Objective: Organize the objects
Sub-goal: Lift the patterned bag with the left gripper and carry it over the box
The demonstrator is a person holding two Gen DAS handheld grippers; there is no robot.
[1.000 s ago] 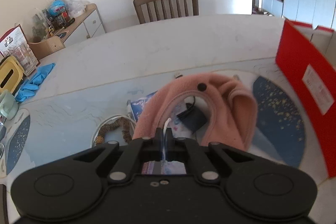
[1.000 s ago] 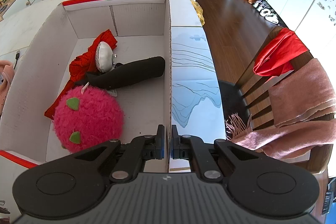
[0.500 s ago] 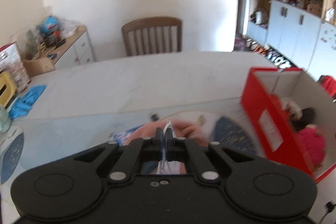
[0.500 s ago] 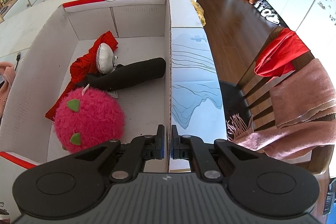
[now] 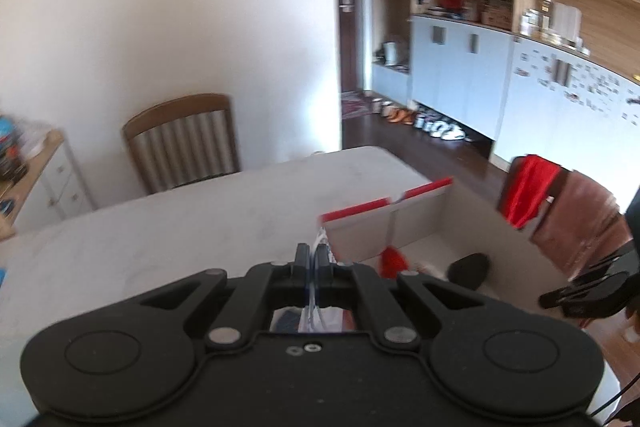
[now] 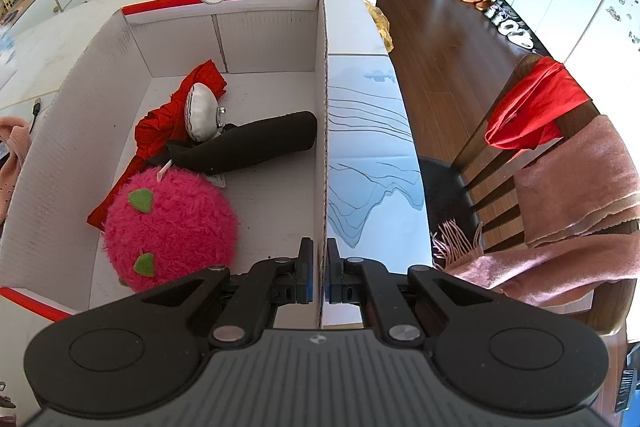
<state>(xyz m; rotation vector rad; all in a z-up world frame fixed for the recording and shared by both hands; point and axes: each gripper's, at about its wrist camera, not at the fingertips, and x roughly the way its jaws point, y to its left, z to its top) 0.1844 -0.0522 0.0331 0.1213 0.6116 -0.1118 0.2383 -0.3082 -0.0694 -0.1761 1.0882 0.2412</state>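
Above the table (image 5: 168,227), left gripper (image 5: 311,259) clamped on a thin plastic packet (image 5: 323,243), now lifted off the tabletop and swung toward the box (image 6: 72,131) at 2 o'clock: delivery likely next. Right gripper (image 6: 318,259) pinching box wall. Inside box: one pink plush (image 6: 170,223), one black roll (image 6: 256,143), one red cloth (image 6: 160,115).

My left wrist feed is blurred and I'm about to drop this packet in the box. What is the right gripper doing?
Observer: The right gripper is shut on the box wall, on its rim.
Operator: Where is bare floor inside?
Observer: By the far wall; a pink plush fills the near left.
Operator: Anything else inside?
Observer: A black roll lies mid-box, partly over a red cloth.
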